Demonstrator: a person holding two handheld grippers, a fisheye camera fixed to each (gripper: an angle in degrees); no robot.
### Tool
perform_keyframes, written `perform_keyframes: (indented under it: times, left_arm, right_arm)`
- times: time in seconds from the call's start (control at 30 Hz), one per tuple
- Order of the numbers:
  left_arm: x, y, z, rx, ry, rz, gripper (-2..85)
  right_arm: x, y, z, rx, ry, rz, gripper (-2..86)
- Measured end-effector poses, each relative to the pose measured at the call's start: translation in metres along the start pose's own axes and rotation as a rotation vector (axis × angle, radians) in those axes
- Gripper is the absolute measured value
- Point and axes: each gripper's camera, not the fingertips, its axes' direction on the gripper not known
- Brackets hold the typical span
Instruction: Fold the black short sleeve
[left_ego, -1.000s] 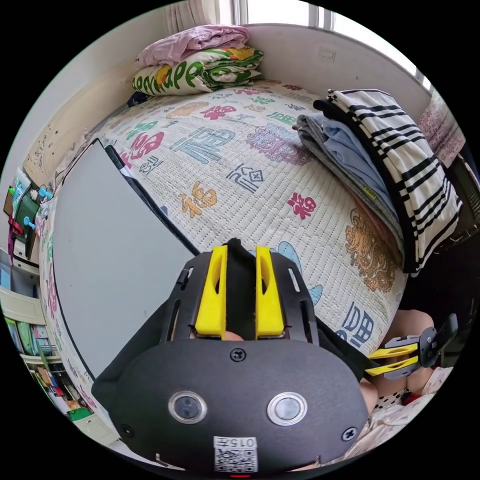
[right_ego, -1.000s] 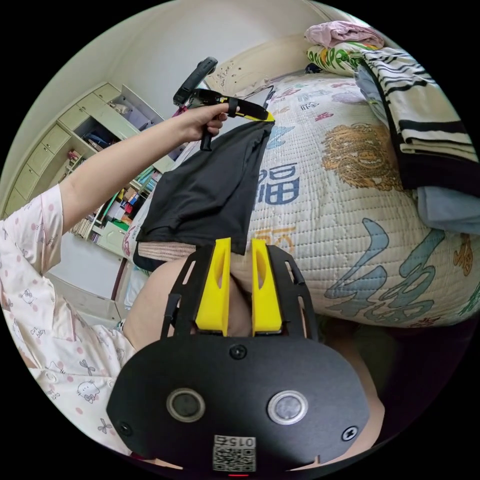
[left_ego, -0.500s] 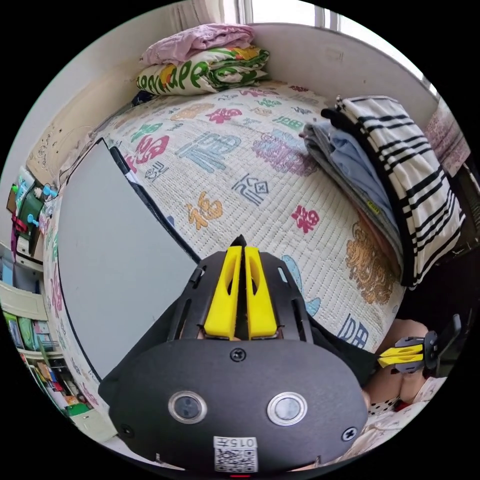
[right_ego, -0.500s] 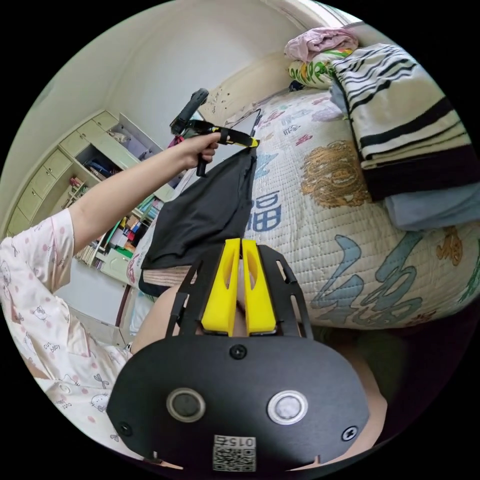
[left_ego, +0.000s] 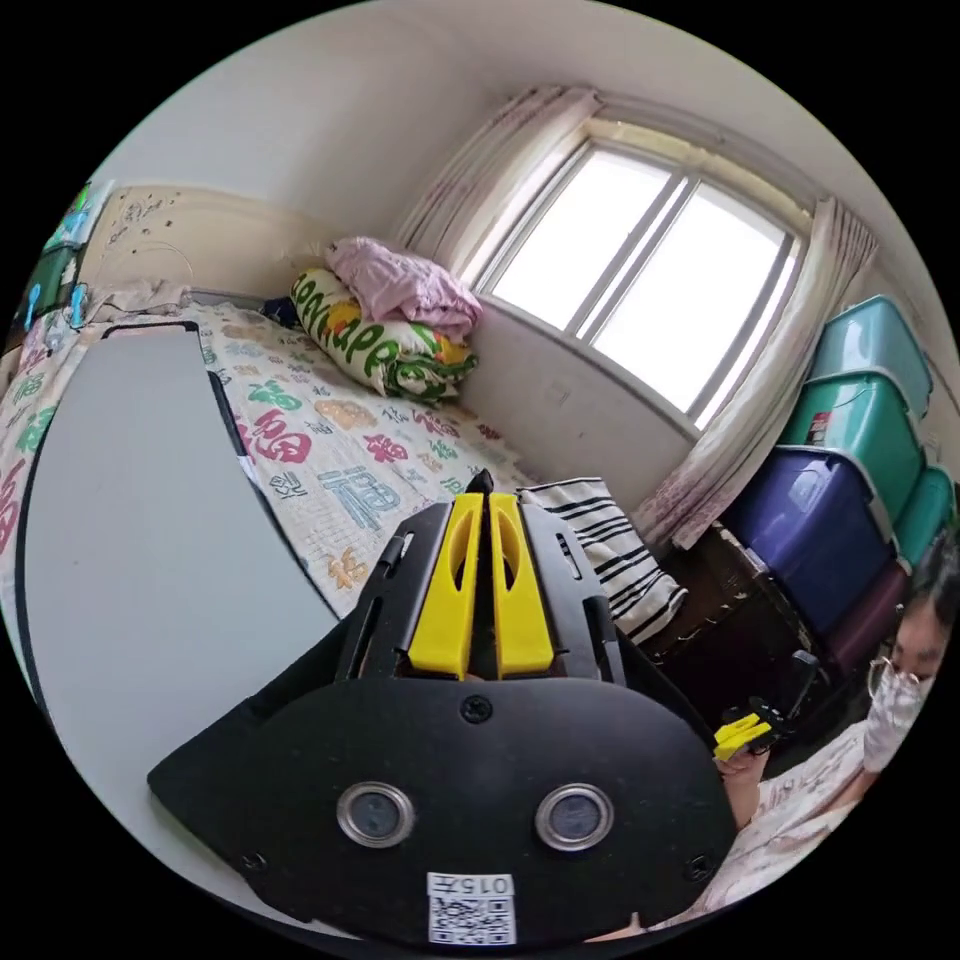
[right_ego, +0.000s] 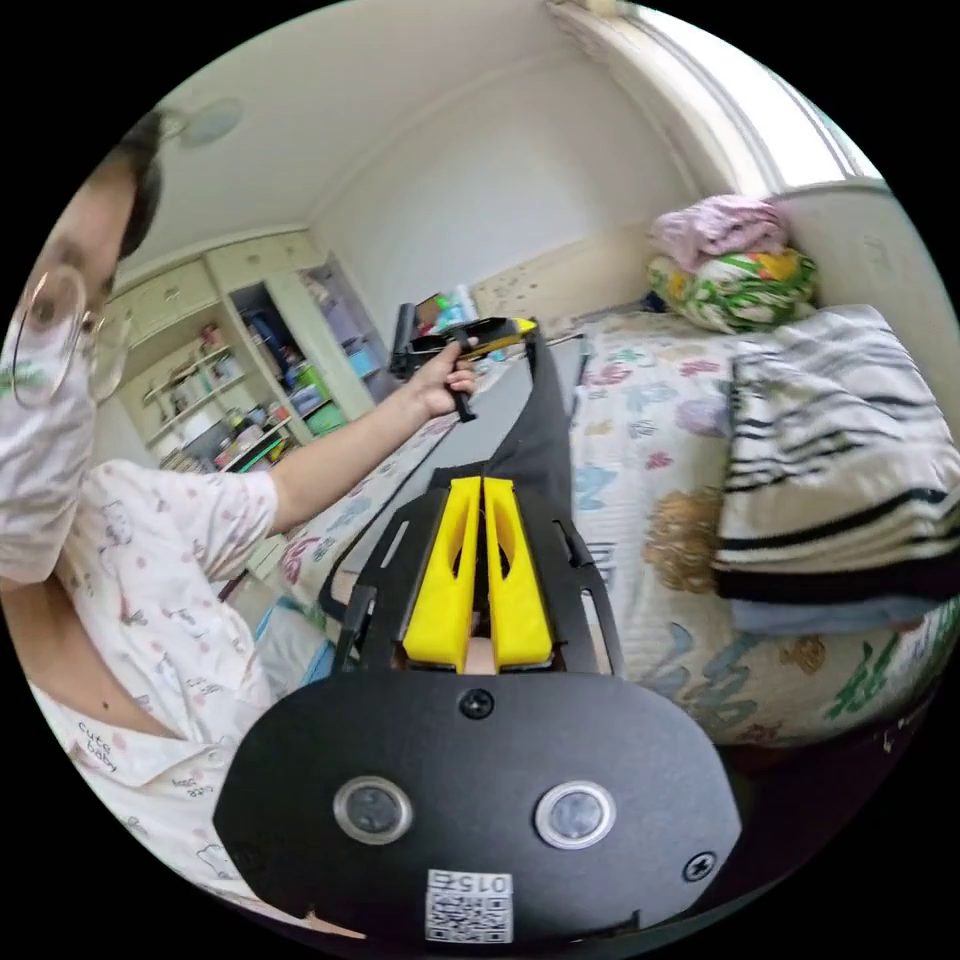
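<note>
Holding the black short sleeve (right_ego: 540, 430) up over the bed's near edge (right_ego: 700, 690), the left gripper (right_ego: 520, 326) and right gripper (right_ego: 483, 495) are pinching it tight (it is hanging stretched between them); a loose pinch could be letting it slip down.

I see yellow jaws on my left gripper (left_ego: 484, 500) and right gripper (right_ego: 482, 490), black housings behind. The short sleeve (right_ego: 541, 440) — plain black. The quilt (left_ego: 330, 450) is cream with red, green and orange characters; the folded top (right_ego: 830, 450) on the stack — black-and-white stripes. Storage bins (left_ego: 850, 420): teal and purple.
</note>
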Motion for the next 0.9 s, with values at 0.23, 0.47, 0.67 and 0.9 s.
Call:
perform_keyframes:
  times: [0.23, 0.47, 0.67, 0.9]
  left_arm:
    - [-0.108, 0.064, -0.126, -0.109, -0.157, -0.203, 0.2]
    - [-0.127, 0.091, -0.159, -0.085, -0.279, -0.365, 1.4]
    - [-0.081, 0.067, -0.177, -0.032, -0.204, -0.344, 4.8]
    - [-0.035, 0.022, -0.129, -0.128, -0.232, -0.317, 10.4]
  right_arm:
    - [-0.059, 0.083, 0.216, -0.335, -0.198, -0.056, -0.1]
    - [-0.037, 0.166, 0.334, -0.572, -0.084, -0.077, -0.1]
    - [0.020, 0.203, 0.347, -0.585, -0.129, -0.032, 0.0]
    - [0.056, 0.249, 0.372, -0.612, -0.074, -0.095, 0.1]
